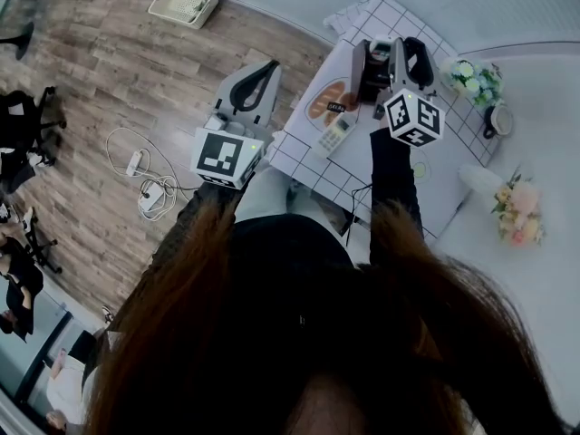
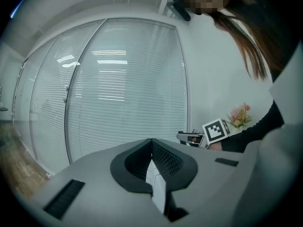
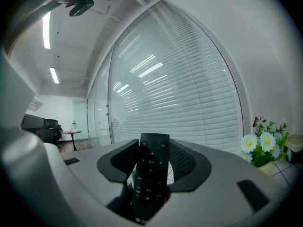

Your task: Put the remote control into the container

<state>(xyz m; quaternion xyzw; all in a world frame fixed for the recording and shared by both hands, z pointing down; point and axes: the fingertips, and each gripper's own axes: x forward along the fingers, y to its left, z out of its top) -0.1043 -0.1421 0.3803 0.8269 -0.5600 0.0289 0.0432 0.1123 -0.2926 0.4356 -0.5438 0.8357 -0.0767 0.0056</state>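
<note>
My right gripper [image 3: 152, 145] is shut on a black remote control [image 3: 150, 174], which stands upright between the jaws with its buttons facing the camera. In the head view this gripper [image 1: 388, 57] hovers over the checked tablecloth [image 1: 304, 166], just right of an orange-brown container [image 1: 328, 98]. A white remote [image 1: 335, 136] lies on the cloth in front of that container. My left gripper [image 1: 270, 69] is held left of the table over the wooden floor. Its jaws meet at the tips [image 2: 151, 143] with nothing in them. The left gripper view also catches the right gripper's marker cube [image 2: 215, 130].
White and yellow flowers [image 1: 471, 80] and a dark cup [image 1: 497, 120] stand at the table's far right, and pink flowers [image 1: 518, 208] nearer. A white basket [image 1: 184, 3] and a power strip with cables [image 1: 145, 184] lie on the floor. A wall of blinds [image 3: 189, 93] faces both grippers.
</note>
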